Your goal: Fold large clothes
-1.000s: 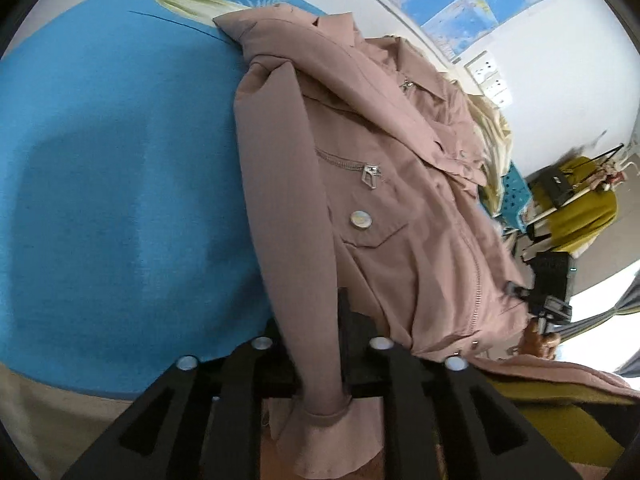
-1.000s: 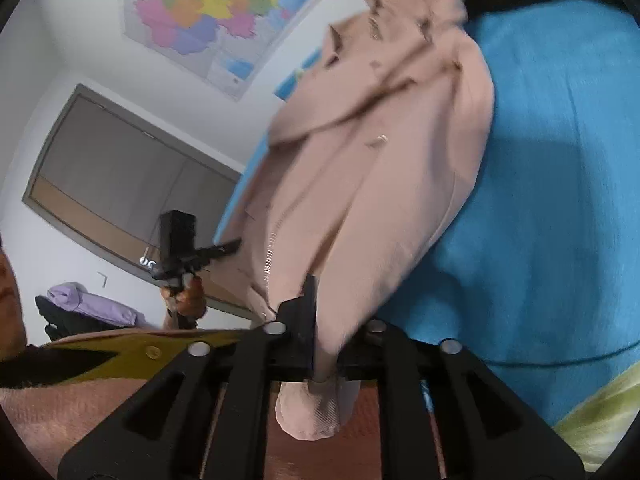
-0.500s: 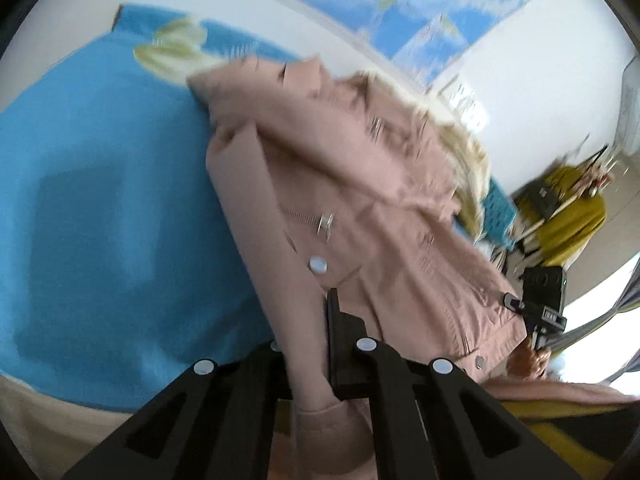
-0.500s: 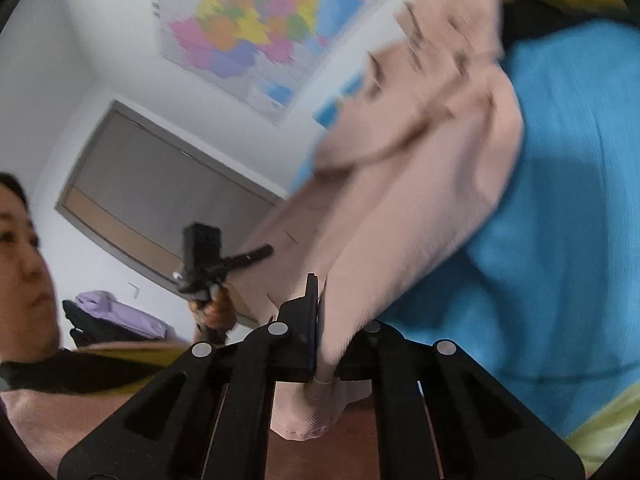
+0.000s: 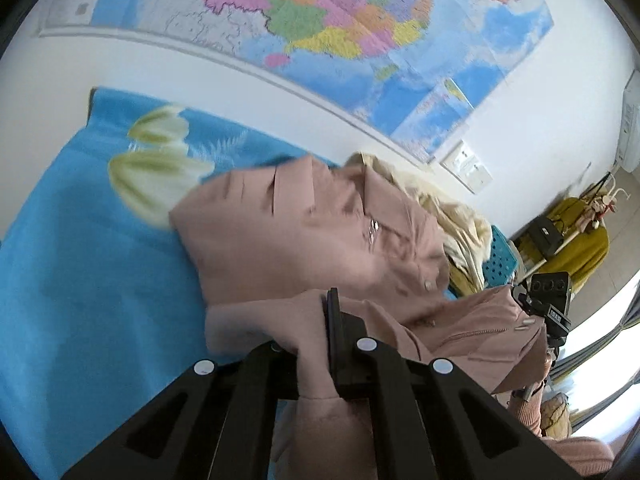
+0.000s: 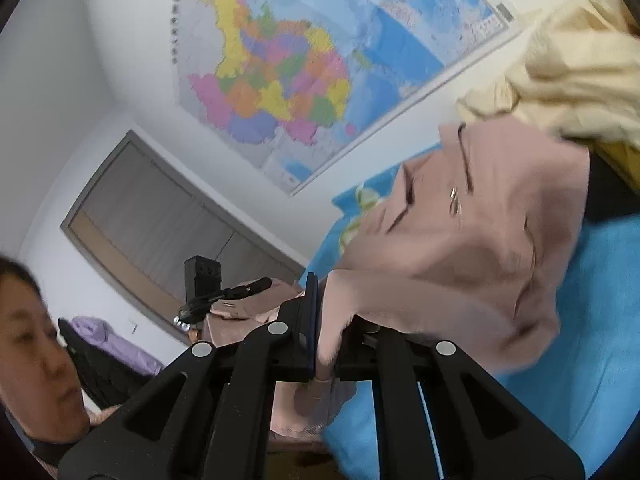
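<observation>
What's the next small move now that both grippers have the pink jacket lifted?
Probably carry both ends forward and lay them onto the upper body. The left gripper and right gripper each clamp the pink jacket, whose collar end rests on the blue blanket.

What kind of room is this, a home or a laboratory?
Most likely a bedroom at home. The pink jacket lies on a blue blanket that seems to cover a bed, a big coloured map hangs on the wall, and other clothes are heaped nearby.
</observation>
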